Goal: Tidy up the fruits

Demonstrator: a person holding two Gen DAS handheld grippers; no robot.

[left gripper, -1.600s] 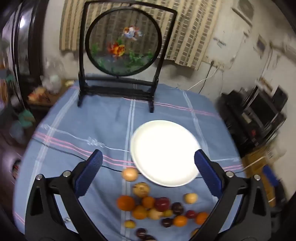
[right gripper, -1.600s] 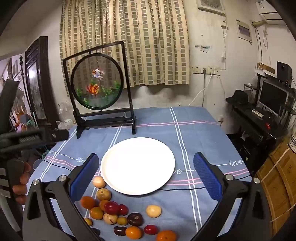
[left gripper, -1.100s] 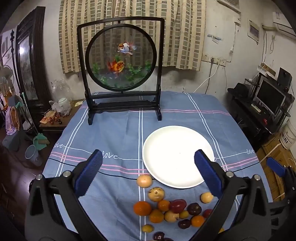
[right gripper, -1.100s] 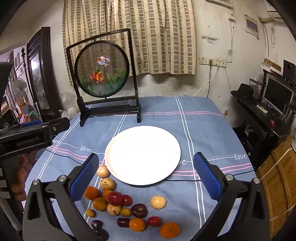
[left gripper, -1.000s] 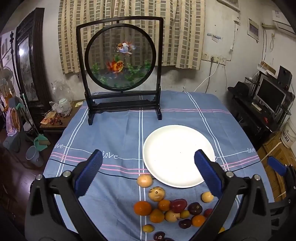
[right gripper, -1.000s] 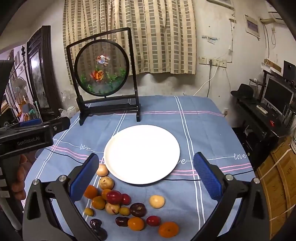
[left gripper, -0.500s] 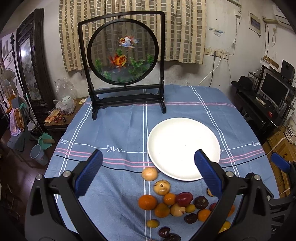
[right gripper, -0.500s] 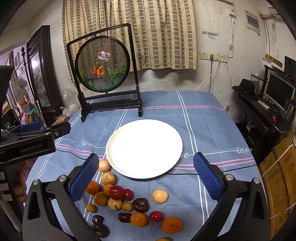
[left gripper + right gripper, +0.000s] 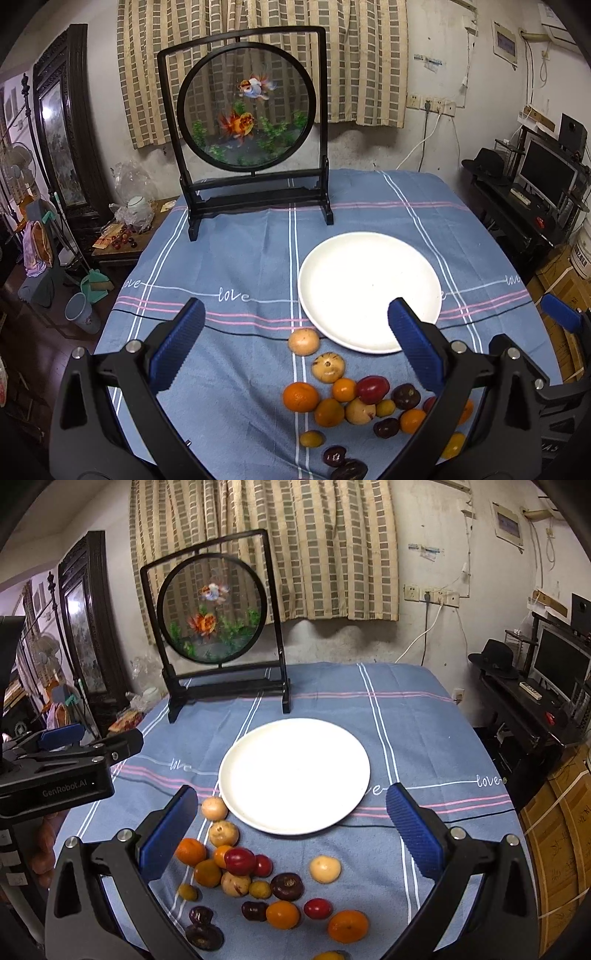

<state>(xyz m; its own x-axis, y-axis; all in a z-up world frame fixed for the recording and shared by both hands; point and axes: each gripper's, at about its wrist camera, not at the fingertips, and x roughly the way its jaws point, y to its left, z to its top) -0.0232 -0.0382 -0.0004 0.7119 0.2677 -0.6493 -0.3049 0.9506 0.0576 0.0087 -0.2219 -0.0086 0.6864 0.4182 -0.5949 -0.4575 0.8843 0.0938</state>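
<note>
A bare white plate (image 9: 369, 291) (image 9: 295, 775) lies on the blue striped tablecloth (image 9: 240, 258) (image 9: 417, 716). Several small fruits lie loose on the cloth just in front of it: oranges (image 9: 300, 397) (image 9: 348, 926), red plums (image 9: 372, 384) (image 9: 240, 861), dark plums (image 9: 287, 886) and tan fruits (image 9: 303, 341) (image 9: 324, 868). My left gripper (image 9: 295, 345) hovers open above the fruits' left side, holding nothing. My right gripper (image 9: 290, 829) hangs open over the pile with nothing between its fingers. The left tool's body (image 9: 62, 775) shows at the right wrist view's left edge.
A black-framed round goldfish screen (image 9: 251, 110) (image 9: 214, 609) stands at the table's far side. A low side table with clutter (image 9: 125, 229) sits left of the table. A desk with a monitor (image 9: 546, 184) and cardboard boxes (image 9: 554, 812) are on the right.
Both grippers have drifted a little lower and closer over the fruit pile, so fruits and plate sit slightly further up the frames. Both stay open; no fruit has moved.
</note>
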